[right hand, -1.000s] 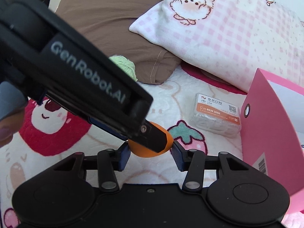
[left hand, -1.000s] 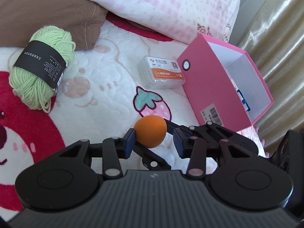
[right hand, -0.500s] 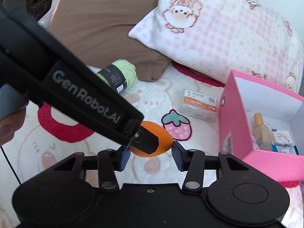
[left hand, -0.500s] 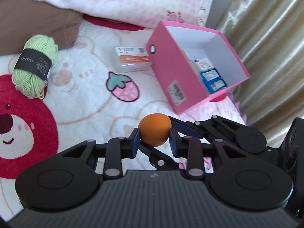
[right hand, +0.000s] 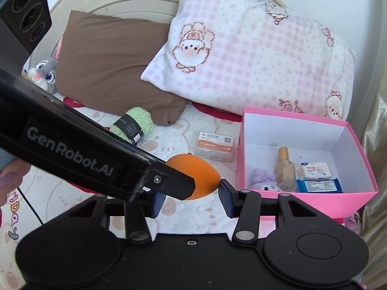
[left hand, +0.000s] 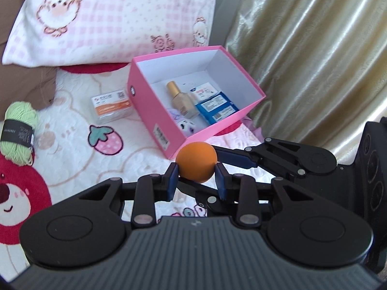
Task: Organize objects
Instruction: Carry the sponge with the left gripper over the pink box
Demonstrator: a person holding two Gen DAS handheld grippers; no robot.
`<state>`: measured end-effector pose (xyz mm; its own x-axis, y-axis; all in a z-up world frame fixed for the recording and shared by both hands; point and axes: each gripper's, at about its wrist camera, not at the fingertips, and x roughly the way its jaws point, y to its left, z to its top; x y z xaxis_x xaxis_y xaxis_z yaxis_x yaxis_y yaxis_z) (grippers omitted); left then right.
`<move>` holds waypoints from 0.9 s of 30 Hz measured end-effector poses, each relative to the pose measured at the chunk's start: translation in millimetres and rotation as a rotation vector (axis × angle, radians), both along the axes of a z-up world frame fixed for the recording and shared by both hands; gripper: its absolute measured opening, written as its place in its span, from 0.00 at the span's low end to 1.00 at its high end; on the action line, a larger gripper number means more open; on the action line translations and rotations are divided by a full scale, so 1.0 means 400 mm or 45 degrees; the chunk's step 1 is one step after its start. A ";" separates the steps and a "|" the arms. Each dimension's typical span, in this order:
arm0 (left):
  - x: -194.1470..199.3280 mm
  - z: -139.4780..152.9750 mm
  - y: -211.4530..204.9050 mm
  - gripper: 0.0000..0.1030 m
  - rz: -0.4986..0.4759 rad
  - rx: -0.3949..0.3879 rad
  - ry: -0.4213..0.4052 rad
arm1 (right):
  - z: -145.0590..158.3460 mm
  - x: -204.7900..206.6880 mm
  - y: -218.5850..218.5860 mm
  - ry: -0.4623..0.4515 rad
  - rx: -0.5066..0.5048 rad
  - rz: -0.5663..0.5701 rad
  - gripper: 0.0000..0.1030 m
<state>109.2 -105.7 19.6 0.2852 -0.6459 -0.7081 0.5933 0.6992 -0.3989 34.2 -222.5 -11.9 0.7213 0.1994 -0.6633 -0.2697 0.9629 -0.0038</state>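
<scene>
My left gripper [left hand: 196,180] is shut on an orange egg-shaped sponge [left hand: 196,162] and holds it above the bed, just before the near corner of the open pink box [left hand: 154,111]. The sponge [right hand: 200,176] also shows in the right wrist view, with the left gripper's body across it. My right gripper [right hand: 191,197] is open; the sponge lies between its pads, one pad tip close to its pointed end. The box [right hand: 314,200] holds a foundation bottle [left hand: 181,100], blue packets [left hand: 215,108] and a small plush [left hand: 189,125].
A green yarn ball [left hand: 18,130] and a clear card case [left hand: 111,106] lie on the patterned blanket [left hand: 72,149] left of the box. A pink checked pillow [right hand: 254,60] and a brown pillow [right hand: 108,65] lie behind. A gold curtain [left hand: 314,60] hangs at the right.
Both grippers have risen and moved toward the pink box with the sponge. The box's inside has come into view. The left gripper went from open to shut on the sponge.
</scene>
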 end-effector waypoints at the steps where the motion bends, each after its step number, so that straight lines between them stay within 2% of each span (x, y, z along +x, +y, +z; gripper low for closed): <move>1: -0.001 0.007 -0.010 0.30 -0.016 0.007 -0.008 | 0.008 0.000 -0.011 0.001 0.004 -0.005 0.51; 11: 0.039 0.068 -0.106 0.30 -0.084 -0.008 -0.017 | 0.060 0.018 -0.110 -0.022 0.043 -0.065 0.51; 16: 0.100 0.084 -0.176 0.30 -0.089 0.002 0.016 | 0.081 0.068 -0.181 0.017 0.070 -0.097 0.51; 21: 0.190 0.060 -0.266 0.30 -0.066 -0.018 0.110 | 0.078 0.153 -0.263 0.101 0.068 -0.134 0.51; 27: 0.277 -0.030 -0.360 0.30 -0.033 -0.016 0.233 | 0.018 0.259 -0.343 0.261 0.057 -0.190 0.51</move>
